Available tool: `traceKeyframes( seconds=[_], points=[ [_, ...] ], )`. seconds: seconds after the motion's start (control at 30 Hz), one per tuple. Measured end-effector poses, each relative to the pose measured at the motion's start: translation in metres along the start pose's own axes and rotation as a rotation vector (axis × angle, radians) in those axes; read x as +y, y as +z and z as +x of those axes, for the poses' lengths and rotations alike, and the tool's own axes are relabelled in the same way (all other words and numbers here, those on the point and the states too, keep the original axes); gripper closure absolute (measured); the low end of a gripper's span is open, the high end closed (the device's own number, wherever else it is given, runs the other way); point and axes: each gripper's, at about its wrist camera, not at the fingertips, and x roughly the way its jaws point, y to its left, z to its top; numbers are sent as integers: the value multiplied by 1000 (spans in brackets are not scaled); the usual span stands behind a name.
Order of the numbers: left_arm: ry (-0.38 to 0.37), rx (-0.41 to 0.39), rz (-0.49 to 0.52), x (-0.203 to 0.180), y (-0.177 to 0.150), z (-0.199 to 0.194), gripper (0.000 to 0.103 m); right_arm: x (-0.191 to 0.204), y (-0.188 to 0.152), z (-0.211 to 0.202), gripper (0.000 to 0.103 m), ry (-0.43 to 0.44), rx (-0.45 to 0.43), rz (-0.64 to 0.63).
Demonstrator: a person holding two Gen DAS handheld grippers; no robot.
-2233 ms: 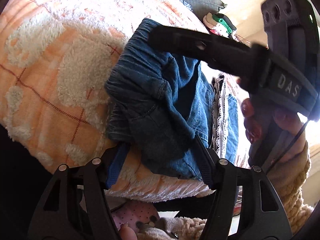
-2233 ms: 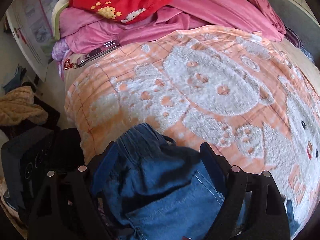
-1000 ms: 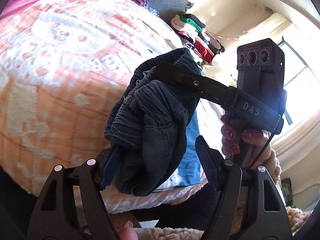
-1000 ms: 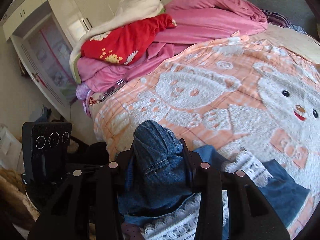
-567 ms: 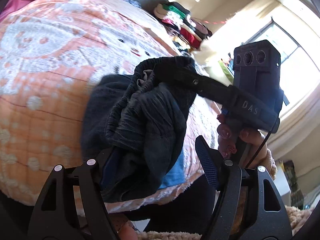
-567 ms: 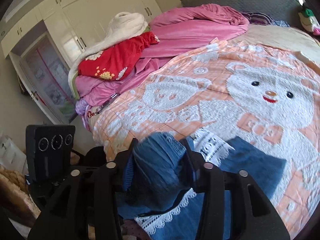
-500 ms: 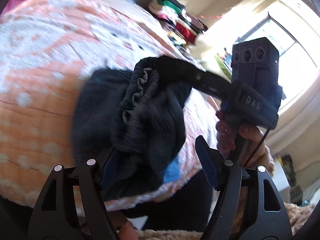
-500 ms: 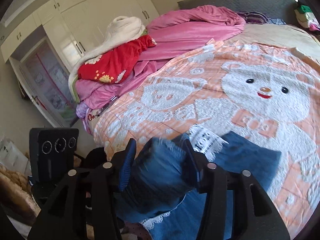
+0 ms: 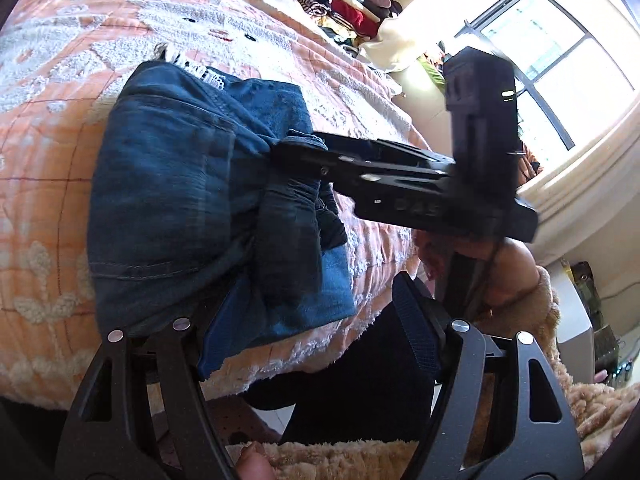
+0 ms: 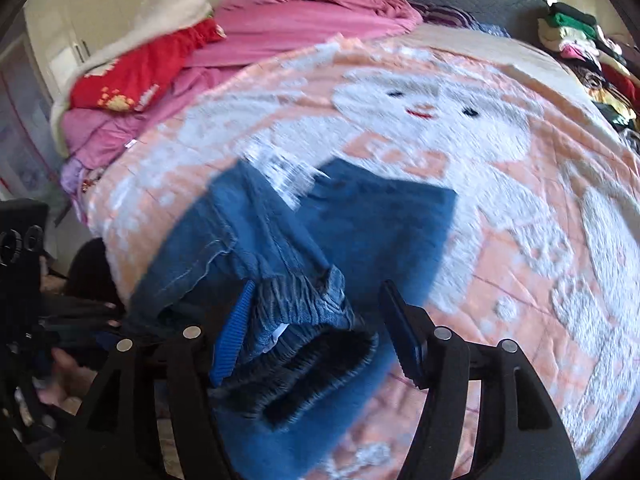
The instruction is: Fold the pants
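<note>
Pants lie half-folded on the bed; we have both grippers, left and right, spread wide around the waistband, gripping nothing, so next we smooth.

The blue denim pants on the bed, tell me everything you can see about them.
The pants are dark blue denim with stitched seams, a gathered elastic waistband and white lace trim at the far edge. They lie folded over near the edge of the orange bear blanket. The waistband sits between the open fingers of the right hand-held gripper; whether it touches them is unclear.
</note>
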Motion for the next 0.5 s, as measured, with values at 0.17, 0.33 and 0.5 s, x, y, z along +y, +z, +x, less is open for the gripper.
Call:
traceKeyframes(
  seconds=[0.17,0.33,0.5],
  points=[
    [0,3,-12,1,-4,-4,37,-7,-6,9,39,-1,6,25],
    [13,-7,-2,-2,-3,-9,37,-7,-6,1,37,25,-17,50],
    [20,-23,8,-4,-6,-17,36,-3,-4,-14,37,42,-57,77]
  ],
)
